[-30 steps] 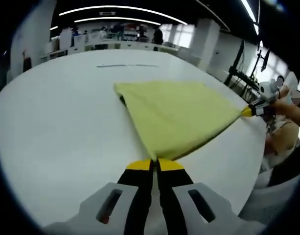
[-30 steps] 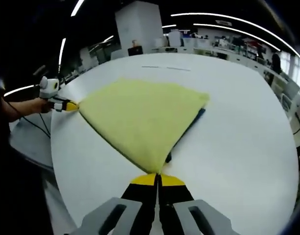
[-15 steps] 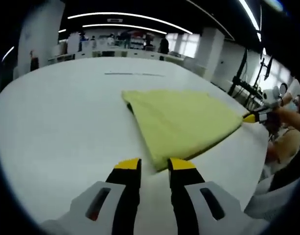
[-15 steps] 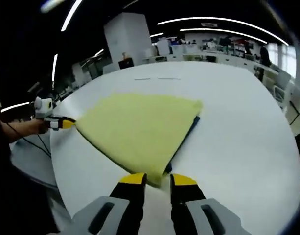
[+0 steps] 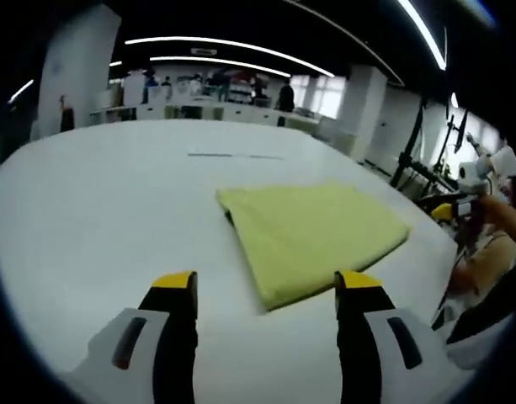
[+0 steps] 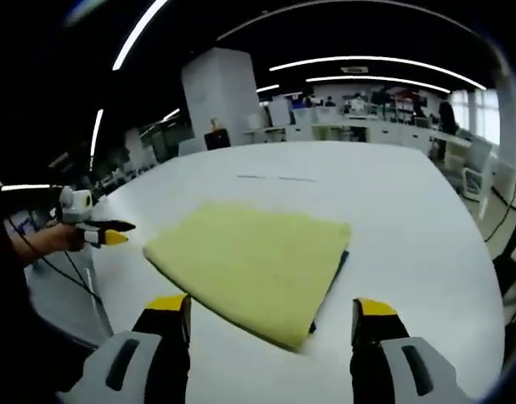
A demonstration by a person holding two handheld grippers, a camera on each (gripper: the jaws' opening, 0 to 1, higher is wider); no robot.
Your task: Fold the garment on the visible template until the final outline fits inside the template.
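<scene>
In the left gripper view, the left gripper [image 5: 268, 290] is closest, with its two yellow-tipped black jaws spread wide apart and nothing between them. Just past them lies the soft yellow folded cloth [image 5: 312, 231], flat on the big round white table [image 5: 98, 202]. A thin dark blue edge [image 5: 230, 215] peeks out from under the cloth's left side.

In the right gripper view, the right gripper [image 6: 273, 316] is also spread wide and holds nothing. The yellow cloth [image 6: 253, 263] lies just past it, with the blue edge [image 6: 333, 278] showing on the right side.

The other gripper shows off to the side in each view, held up in a hand [image 6: 55, 240], away from the cloth.

Far back are white desks [image 5: 215, 88], a white pillar [image 6: 215, 97] and long ceiling lights [image 6: 367, 61].
</scene>
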